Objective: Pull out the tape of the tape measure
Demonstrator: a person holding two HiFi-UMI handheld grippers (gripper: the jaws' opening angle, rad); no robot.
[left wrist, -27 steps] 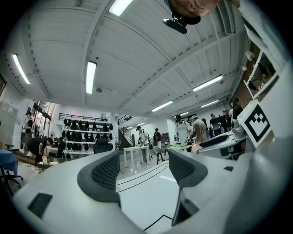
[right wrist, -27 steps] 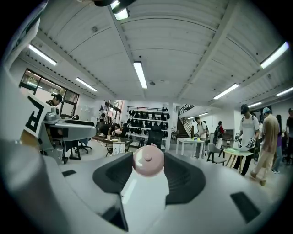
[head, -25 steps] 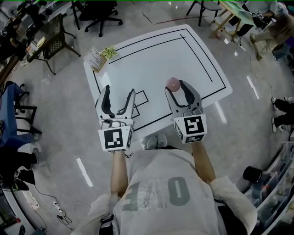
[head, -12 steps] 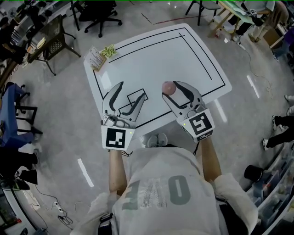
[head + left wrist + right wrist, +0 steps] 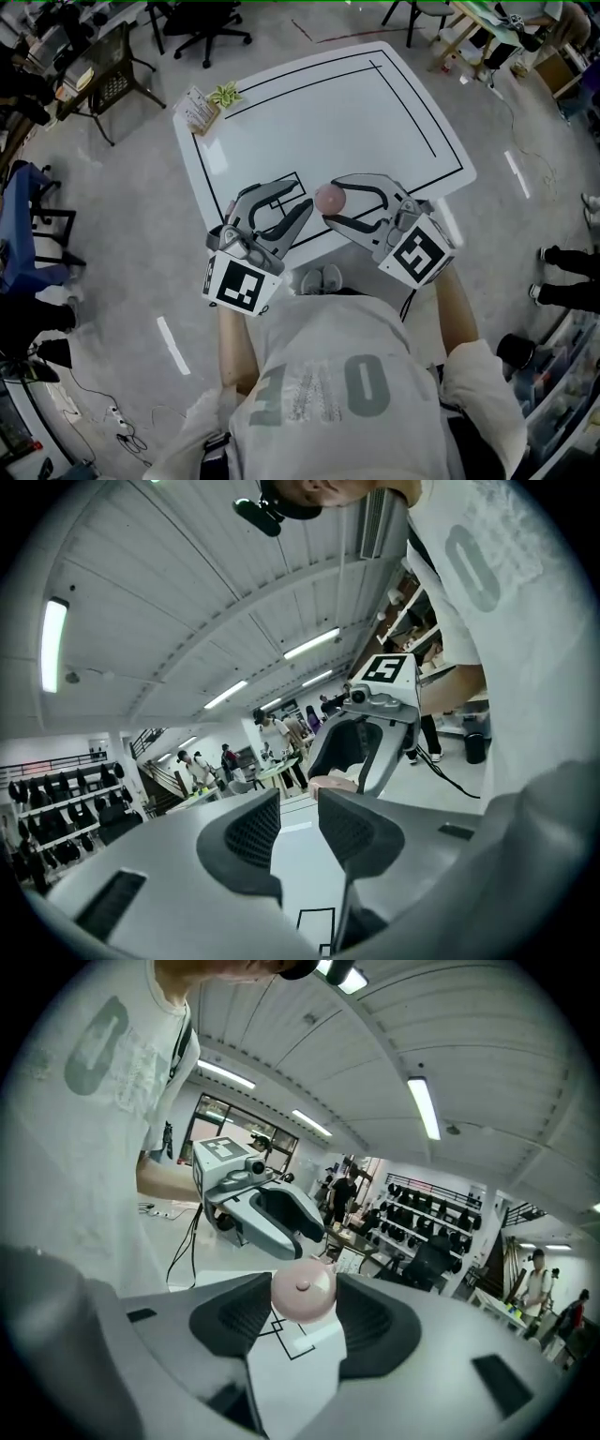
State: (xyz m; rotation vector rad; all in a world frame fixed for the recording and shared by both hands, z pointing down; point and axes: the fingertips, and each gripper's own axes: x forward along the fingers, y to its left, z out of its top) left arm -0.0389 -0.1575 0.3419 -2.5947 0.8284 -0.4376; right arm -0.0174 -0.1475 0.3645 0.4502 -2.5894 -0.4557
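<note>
A pink, round tape measure (image 5: 329, 198) is held over the lower edge of the white table (image 5: 356, 112), near the middle of the head view. It is pinched between the jaws of the right gripper (image 5: 334, 201), which is pointed in from the lower right. In the right gripper view the round case is seen pressed by both pads, with a small knob at its centre turned toward the camera. The left gripper (image 5: 300, 197) is pointed in from the lower left, with its tips just beside the tape measure. Its jaws are closing, a narrow gap is seen between the pads, and nothing is held there. A small plant (image 5: 225, 95) and a card (image 5: 195, 116) are set at the table's upper left corner.
</note>
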